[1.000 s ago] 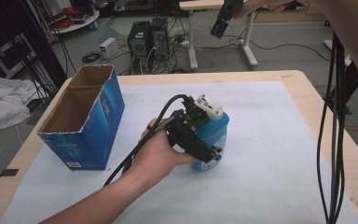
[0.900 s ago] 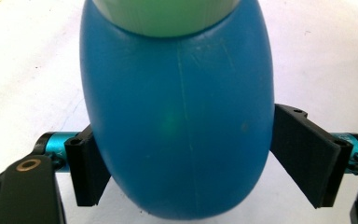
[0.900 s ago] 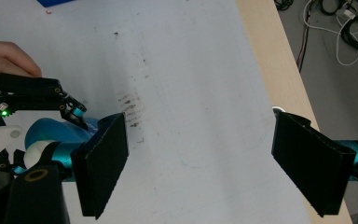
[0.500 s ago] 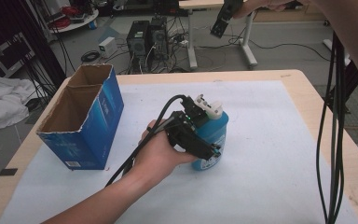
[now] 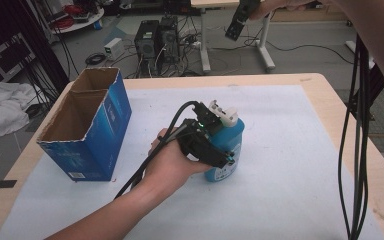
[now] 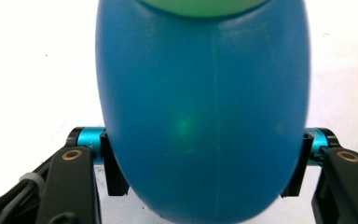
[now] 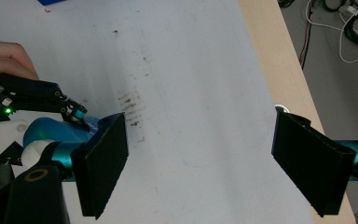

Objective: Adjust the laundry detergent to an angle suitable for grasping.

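One blue bottle (image 5: 227, 150), one box (image 5: 87, 132).

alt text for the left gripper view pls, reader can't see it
A blue bottle sits between the left gripper's two black jaws, which have just been closing and now touch its rounded sides. Behind it lies the white table cover, and a green part of the bottle shows at the top edge.

Probably a lab: computer towers (image 5: 159, 41), tangled cables (image 5: 80, 55) on floor.
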The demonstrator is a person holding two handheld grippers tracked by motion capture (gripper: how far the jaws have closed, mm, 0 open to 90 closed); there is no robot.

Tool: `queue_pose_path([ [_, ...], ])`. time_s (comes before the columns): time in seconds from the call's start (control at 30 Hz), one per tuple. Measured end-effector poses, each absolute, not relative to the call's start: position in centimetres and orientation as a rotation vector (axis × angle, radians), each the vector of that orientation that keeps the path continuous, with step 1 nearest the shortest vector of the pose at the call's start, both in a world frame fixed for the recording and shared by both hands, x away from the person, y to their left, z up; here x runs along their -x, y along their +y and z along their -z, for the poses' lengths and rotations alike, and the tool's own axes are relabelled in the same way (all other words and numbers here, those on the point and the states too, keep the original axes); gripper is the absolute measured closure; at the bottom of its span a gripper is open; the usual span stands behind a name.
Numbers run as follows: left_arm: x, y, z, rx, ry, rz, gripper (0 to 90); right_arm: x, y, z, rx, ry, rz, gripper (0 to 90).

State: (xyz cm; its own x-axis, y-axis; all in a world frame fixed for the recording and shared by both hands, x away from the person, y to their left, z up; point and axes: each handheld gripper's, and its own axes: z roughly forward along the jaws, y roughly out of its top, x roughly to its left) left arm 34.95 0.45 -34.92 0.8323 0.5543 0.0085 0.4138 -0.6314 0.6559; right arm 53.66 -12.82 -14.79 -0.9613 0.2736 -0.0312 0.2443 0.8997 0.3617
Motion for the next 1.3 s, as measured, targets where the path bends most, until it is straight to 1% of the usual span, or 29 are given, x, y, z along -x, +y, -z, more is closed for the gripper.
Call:
queue_pose_path([
  [0.03, -35.0, 0.5, 34.9, -2.343, 0.706, -0.274, 36.4, -53.7, -12.8, 14.8, -0.407, 2.983, -0.550, 18.2],
  [0.1, -34.9, 0.5, 34.9, -2.339, 0.703, -0.283, 40.3, -53.7, -12.8, 14.8, -0.413, 2.985, -0.548, 18.2],
  [0.17, -35.0, 0.5, 34.9, -2.337, 0.706, -0.281, 42.1, -53.7, -12.8, 14.9, -0.412, 2.985, -0.548, 18.3],
  [0.37, -34.9, 0.5, 34.9, -2.334, 0.716, -0.277, 42.6, -53.8, -12.6, 15.0, -0.405, 2.988, -0.545, 18.3],
  [0.93, -35.3, 0.9, 34.8, -2.349, 0.658, -0.254, 44.0, -53.7, -12.6, 15.0, -0.408, 2.986, -0.544, 18.3],
  [1.3, -35.6, 2.1, 33.7, -2.327, 0.564, -0.243, 44.3, -53.7, -12.7, 15.0, -0.410, 2.987, -0.540, 18.2],
])
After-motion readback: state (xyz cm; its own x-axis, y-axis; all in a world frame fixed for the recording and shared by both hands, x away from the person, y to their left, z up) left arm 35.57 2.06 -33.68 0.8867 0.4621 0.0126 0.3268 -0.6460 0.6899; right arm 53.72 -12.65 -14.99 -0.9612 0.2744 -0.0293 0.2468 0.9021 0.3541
